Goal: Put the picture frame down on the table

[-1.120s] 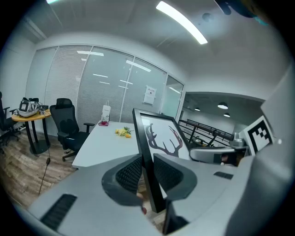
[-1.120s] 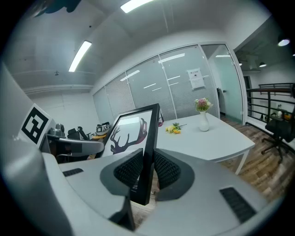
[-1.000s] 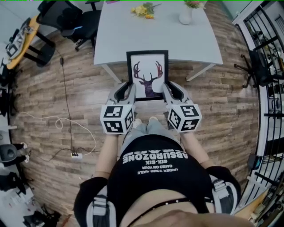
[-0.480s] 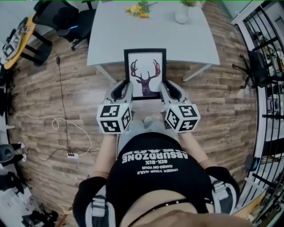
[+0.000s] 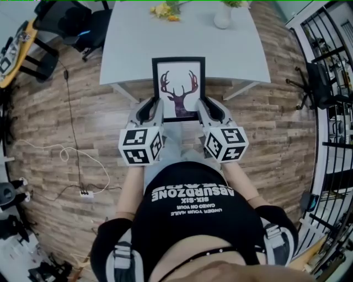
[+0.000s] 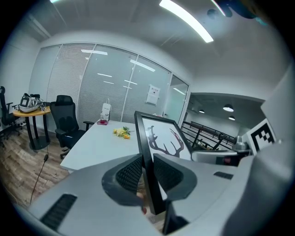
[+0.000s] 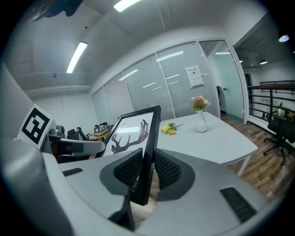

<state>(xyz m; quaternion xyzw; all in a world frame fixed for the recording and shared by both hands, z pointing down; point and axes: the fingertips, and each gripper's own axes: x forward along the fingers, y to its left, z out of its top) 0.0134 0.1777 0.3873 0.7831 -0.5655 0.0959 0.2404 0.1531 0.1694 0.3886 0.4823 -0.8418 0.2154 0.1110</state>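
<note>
A black picture frame point(image 5: 178, 88) with a deer-antler print hangs in the air over the near edge of the grey table point(image 5: 132, 49). My left gripper point(image 5: 156, 107) is shut on the frame's left side and my right gripper point(image 5: 199, 107) is shut on its right side. In the left gripper view the frame point(image 6: 156, 152) stands edge-on between the ribbed pads point(image 6: 130, 174). In the right gripper view the frame point(image 7: 138, 138) is clamped between the pads point(image 7: 167, 170) the same way, with the table point(image 7: 216, 143) beyond it.
On the table's far end lie yellow flowers point(image 5: 162, 10) and a white vase point(image 5: 223, 16) with flowers. Black office chairs point(image 5: 77, 25) stand left of the table. A black railing point(image 5: 331, 66) runs along the right. A cable point(image 5: 71, 148) lies on the wooden floor.
Both grippers and the frame have moved forward together toward the table; the frame's upper part now overlaps the table's near edge more than before.
</note>
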